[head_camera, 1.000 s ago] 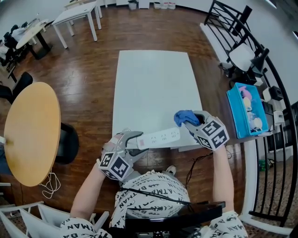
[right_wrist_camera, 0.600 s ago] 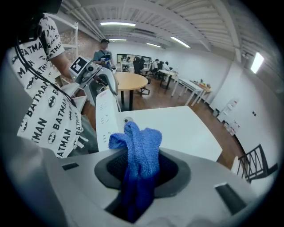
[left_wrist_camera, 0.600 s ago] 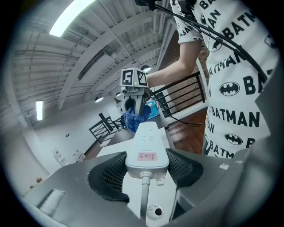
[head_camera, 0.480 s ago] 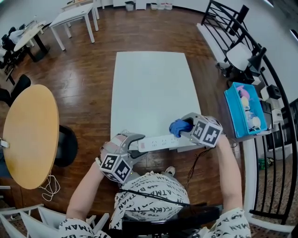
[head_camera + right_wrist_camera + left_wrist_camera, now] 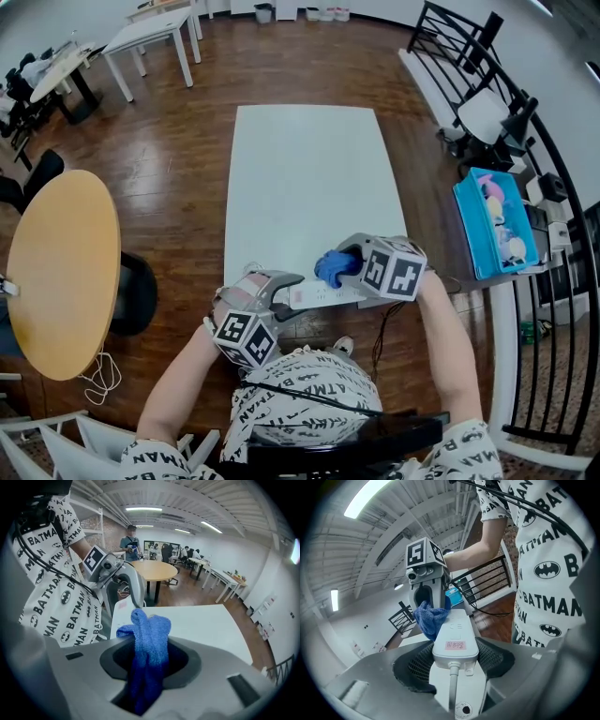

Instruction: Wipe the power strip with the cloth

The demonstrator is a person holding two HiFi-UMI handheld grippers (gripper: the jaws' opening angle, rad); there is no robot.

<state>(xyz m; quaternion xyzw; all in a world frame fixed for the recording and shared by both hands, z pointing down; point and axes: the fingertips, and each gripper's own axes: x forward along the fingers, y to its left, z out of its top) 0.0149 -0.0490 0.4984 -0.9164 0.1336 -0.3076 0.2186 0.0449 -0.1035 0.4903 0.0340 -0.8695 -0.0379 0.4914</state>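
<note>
The long, smooth white plastic power strip (image 5: 326, 295) is over the near edge of the flat white table (image 5: 300, 169), its cable end clamped in the left gripper (image 5: 279, 287). The right gripper (image 5: 347, 264) has its jaws closed on a fluffy blue cloth (image 5: 331, 267), bunched against the strip

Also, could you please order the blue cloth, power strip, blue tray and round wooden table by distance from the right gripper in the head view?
1. blue cloth, clamped in the jaws of the right gripper.
2. power strip, directly beneath the cloth.
3. blue tray, off to the right.
4. round wooden table, far left.
</note>
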